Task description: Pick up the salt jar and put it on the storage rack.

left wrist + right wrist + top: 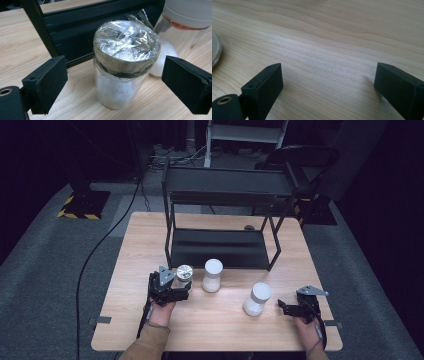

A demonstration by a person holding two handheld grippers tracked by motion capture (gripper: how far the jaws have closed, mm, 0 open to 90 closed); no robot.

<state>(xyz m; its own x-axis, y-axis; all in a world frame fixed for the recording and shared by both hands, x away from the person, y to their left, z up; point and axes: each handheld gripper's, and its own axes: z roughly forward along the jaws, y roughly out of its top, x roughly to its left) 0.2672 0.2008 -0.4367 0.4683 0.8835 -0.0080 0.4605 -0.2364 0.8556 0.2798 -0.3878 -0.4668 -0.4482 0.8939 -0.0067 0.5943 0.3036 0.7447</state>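
A glass jar with a crinkled foil-covered lid [184,274] [125,67], holding white powder, stands upright on the wooden table [210,325] in front of the black rack. My left gripper [181,287] [115,82] is open with a jaw on each side of this jar, and a gap shows between each pad and the glass. My right gripper [284,307] [328,80] is open low over bare wood near the right front corner, with nothing between its jaws. A white-lidded jar [257,299] stands just left of it.
A second white-lidded jar [212,275] [185,25] stands close to the right of the foil jar. The black two-level metal rack [220,247] [75,30] rises right behind both jars. A round grey edge [214,52] shows at the left of the right gripper view.
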